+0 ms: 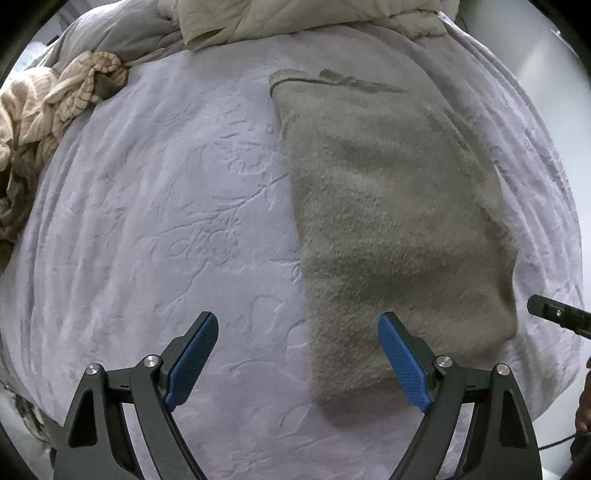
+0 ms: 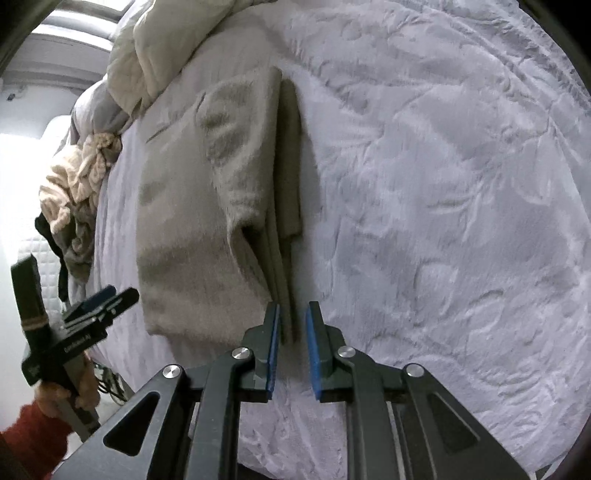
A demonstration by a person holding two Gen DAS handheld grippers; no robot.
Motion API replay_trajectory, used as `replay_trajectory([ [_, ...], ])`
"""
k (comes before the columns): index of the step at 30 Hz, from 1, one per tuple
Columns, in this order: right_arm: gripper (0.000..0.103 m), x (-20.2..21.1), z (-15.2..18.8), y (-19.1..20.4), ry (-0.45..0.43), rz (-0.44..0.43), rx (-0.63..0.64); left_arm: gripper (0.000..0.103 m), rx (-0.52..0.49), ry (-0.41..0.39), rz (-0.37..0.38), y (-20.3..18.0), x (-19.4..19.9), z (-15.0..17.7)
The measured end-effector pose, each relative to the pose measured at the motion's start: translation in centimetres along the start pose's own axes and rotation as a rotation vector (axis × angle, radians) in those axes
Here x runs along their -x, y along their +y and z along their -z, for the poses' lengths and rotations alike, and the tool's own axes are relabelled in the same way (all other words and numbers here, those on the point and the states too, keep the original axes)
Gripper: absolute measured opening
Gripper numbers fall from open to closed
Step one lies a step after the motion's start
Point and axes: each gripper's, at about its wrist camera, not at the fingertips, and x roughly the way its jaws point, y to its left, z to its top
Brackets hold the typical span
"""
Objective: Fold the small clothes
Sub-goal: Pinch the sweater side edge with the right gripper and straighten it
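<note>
1. At the far left of the left wrist view, a crumpled striped beige cloth point(image 1: 55, 99) lay at the edge of the bed point(image 1: 166, 206), which was covered with a pale lilac blanket with a pressed leaf pattern.
2. At the top of the same view, a beige quilt point(image 1: 295, 18) was bunched at the far end of the bed.
3. The left gripper point(image 1: 298, 325) hovered above the blanket with its jaws spread wide and nothing between them; one blue pad stood over bare blanket, the other over the near edge of the garment.
4. The folded grey-beige fuzzy garment point(image 1: 388, 221) lay flat on the bed, right of the middle of this view, as a long rectangle with a ribbed hem at its far end.
5. At the right edge, a dark tip of the other tool was seen.
6. In the right wrist view, a hand point(image 2: 66, 391) in a red sleeve point(image 2: 33, 432) held the left gripper at the lower left.
7. The garment point(image 2: 192, 206) lay left of the middle, with its folded layers stacked along its right edge.
8. The right gripper point(image 2: 294, 317) had its jaws a little apart around the near corner of those layers; I cannot tell if they touched the fabric.
</note>
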Motion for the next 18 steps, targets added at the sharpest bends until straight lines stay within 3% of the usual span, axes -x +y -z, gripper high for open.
replay_trajectory([
  [1, 0.022, 0.1, -0.4, -0.1, -0.003, -0.003, -0.004, 0.089, 0.004, 0.000, 0.002, 0.1, 0.0, -0.1],
  [3, 0.043, 0.1, -0.9, -0.2, -0.008, -0.007, -0.013, 0.089, 0.009, 0.001, 0.004, 0.1, 0.0, -0.1],
  [5, 0.054, 0.2, -1.4, -0.3, -0.017, -0.013, -0.017, 0.089, 0.017, 0.004, 0.007, 0.2, -0.1, -0.2],
  [16, 0.054, -2.3, -8.6, -1.7, -0.057, -0.193, -0.127, 0.089, 0.046, 0.021, 0.003, 0.9, -1.2, -0.9],
  [17, 0.051, -3.3, -9.5, -2.3, -0.045, -0.221, -0.166, 0.089, 0.048, 0.028, 0.000, 0.9, -1.4, -1.0],
  [18, 0.024, -3.8, -9.9, -2.5, -0.039, -0.232, -0.186, 0.089, 0.050, 0.032, -0.001, 1.0, -1.6, -1.1],
])
